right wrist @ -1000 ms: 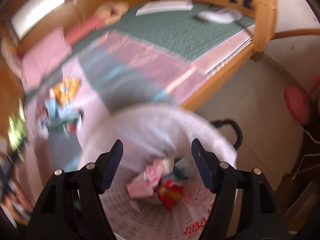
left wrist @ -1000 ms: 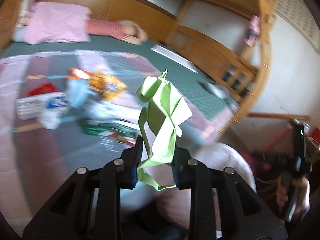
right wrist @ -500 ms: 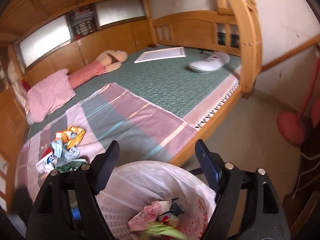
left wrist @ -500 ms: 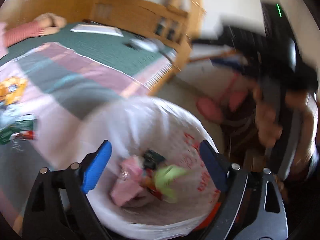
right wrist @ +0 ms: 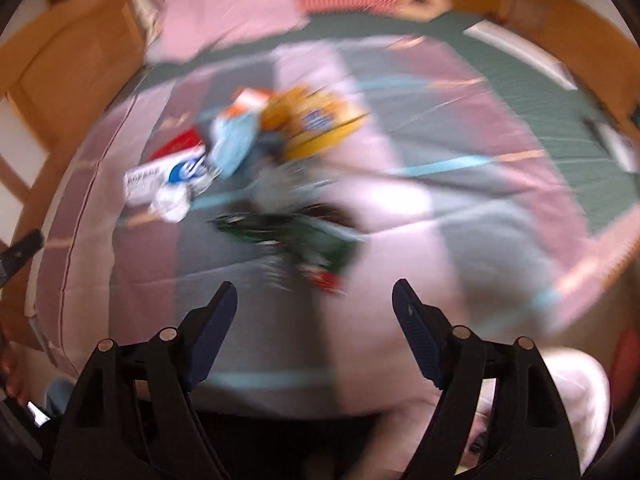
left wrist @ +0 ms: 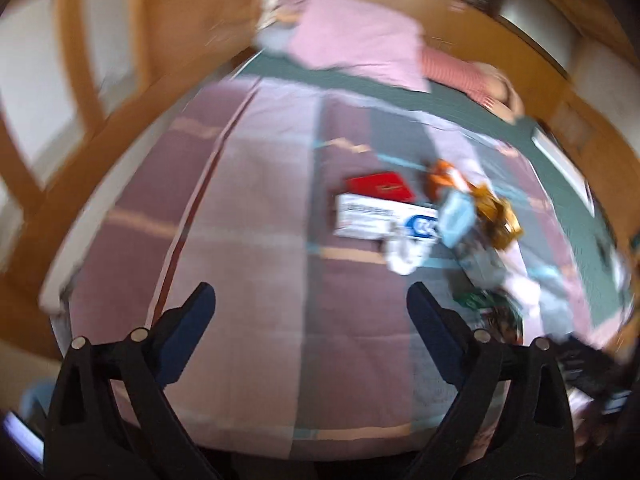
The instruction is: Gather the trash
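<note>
Both grippers over bed, aimed at trash pile [right wrist: 256,168] w/ nothing held, prob lining up next pick. Left gripper [left wrist: 310,308] jaws just opening, spread wide; right gripper [right wrist: 314,300] same, empty. Pile: white carton [left wrist: 384,220], red box [left wrist: 380,187], orange wrapper, green wrapper [right wrist: 304,240] nearest right gripper. Blurry.

wooden bed [left wrist: 576,112], checked pink-grey sheet [left wrist: 260,240], heap of wrappers [right wrist: 256,160], pink pillow [right wrist: 228,16]

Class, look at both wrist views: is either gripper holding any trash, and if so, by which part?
Nothing is held. The left gripper and right gripper both stand open and empty above the bed, short of the trash pile.
</note>
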Demonstrator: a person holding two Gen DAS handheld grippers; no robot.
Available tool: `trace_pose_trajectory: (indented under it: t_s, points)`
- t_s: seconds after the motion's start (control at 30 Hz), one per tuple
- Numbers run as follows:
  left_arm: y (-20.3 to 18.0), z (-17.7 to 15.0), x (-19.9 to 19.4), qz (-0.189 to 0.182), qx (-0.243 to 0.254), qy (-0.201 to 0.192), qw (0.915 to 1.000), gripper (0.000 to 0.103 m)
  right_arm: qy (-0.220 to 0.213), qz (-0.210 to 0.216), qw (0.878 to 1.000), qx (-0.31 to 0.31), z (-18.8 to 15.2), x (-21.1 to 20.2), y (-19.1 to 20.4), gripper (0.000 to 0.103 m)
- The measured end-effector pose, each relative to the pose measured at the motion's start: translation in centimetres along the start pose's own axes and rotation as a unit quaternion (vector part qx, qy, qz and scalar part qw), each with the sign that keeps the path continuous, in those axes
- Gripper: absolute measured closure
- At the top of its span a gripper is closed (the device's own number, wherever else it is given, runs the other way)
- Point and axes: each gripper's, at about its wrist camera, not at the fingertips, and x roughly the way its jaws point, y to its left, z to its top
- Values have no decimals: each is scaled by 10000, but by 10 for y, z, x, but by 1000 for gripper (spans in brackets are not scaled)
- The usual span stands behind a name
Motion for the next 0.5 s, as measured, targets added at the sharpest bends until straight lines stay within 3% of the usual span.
trace_pose_trajectory:
  t_s: [0.1,0.2,0.23,0.3,0.33,0.4,0.5]
  points:
    - [29,1,8,-116,-539,305,9980,7,145,-897,9908,-1001,14,50,35,24]
    - [45,0,10,-225,-783,430,9957,7,438,-1147,9833,-1343,19,84,40,24]
    - [47,-1,10,-288,-838,455,9950,7,483,-1062,9849,-1279,19,90,39,25]
    - [49,-1,14,-362,-890,487,9942,7,485,-624,9926,-922,23,94,35,59]
    - [50,-1,15,-378,-917,494,9938,7,526,-405,9952,-714,24,94,34,66]
    - [54,3,19,-356,-983,499,9933,7,496,-233,9969,-558,23,90,41,75]
    - [64,2,19,-340,-1232,500,9905,6,488,383,9967,-528,20,77,66,78]
